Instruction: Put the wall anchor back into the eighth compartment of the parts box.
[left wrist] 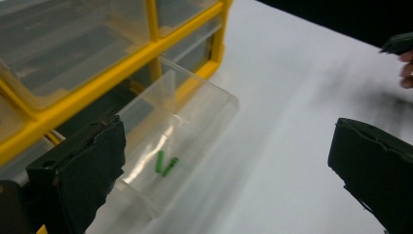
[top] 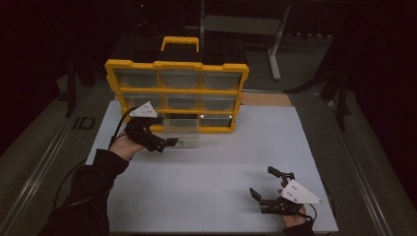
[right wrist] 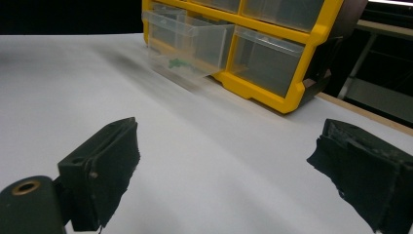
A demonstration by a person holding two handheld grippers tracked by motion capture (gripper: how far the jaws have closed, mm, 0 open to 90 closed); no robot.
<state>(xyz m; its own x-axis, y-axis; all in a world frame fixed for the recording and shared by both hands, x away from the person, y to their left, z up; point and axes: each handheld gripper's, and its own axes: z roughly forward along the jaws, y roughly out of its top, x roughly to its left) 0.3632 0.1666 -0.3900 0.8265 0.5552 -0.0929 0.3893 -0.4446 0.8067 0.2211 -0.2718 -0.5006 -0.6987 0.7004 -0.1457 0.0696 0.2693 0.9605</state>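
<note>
- We see the left gripper (top: 169,142) with its jaws spread wide and nothing held; the clear drawer (left wrist: 180,141) lies between and just beyond them.
- That drawer sticks out of the bottom row of the yellow organizer (top: 177,64), toward the near side, with two small green pieces (left wrist: 165,163) on its floor.
- We find the right gripper (top: 265,184) wide open too, empty, over the white table (top: 221,162) at the near right, well apart from the organizer.
</note>
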